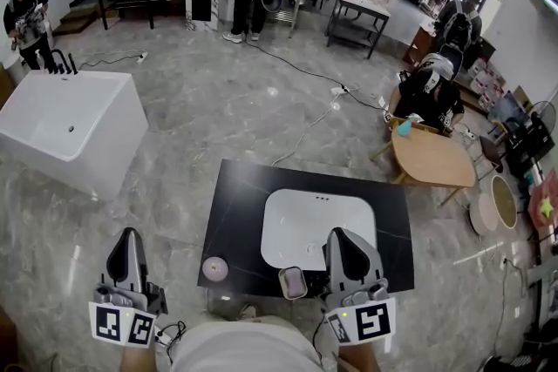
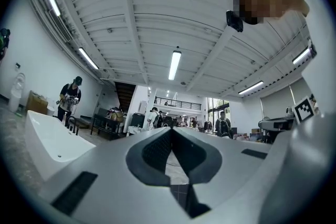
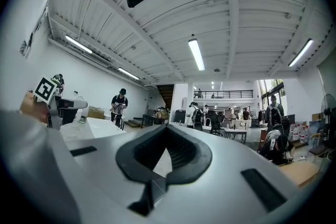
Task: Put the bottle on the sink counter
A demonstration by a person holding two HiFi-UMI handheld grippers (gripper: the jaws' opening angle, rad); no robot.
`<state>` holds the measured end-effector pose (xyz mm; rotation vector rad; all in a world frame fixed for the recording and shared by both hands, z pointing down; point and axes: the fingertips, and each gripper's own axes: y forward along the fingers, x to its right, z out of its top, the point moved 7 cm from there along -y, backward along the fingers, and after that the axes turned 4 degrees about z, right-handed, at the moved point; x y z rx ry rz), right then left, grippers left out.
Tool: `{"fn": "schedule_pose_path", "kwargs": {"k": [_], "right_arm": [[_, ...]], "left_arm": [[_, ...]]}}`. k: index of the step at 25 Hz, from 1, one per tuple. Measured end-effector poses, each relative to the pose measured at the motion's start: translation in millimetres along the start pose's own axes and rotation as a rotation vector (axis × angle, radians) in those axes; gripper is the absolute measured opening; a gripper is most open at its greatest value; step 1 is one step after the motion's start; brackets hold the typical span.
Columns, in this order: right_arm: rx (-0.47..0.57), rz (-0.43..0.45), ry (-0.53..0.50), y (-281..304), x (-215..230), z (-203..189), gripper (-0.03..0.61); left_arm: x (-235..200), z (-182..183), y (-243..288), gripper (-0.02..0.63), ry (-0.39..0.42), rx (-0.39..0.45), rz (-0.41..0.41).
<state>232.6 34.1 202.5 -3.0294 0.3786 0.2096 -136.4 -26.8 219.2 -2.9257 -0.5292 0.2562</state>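
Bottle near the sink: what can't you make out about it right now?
- Bottle: seen in the head view only, too small to tell cap or label.
- Its base: at the near edge of the counter, beside the right gripper; whether it stands fully on is unclear.
- Both gripper views: aimed over the room, showing neither.

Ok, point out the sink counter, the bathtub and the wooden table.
sink counter (image 1: 237,213): head view, bare black top left of the basin.
bathtub (image 1: 48,116): head view, bare inner floor.
wooden table (image 1: 433,159): head view, middle of the top.
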Motion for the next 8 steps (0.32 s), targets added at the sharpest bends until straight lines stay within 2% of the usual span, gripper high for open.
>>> {"fn": "schedule_pose_path", "kwargs": {"k": [8], "right_arm": [[0.001, 0.008, -0.008, 2.3, 6.4, -3.2, 0.009]], "left_arm": [[4.1, -5.6, 3.0, 0.014, -0.005, -0.001, 0.010]]}}
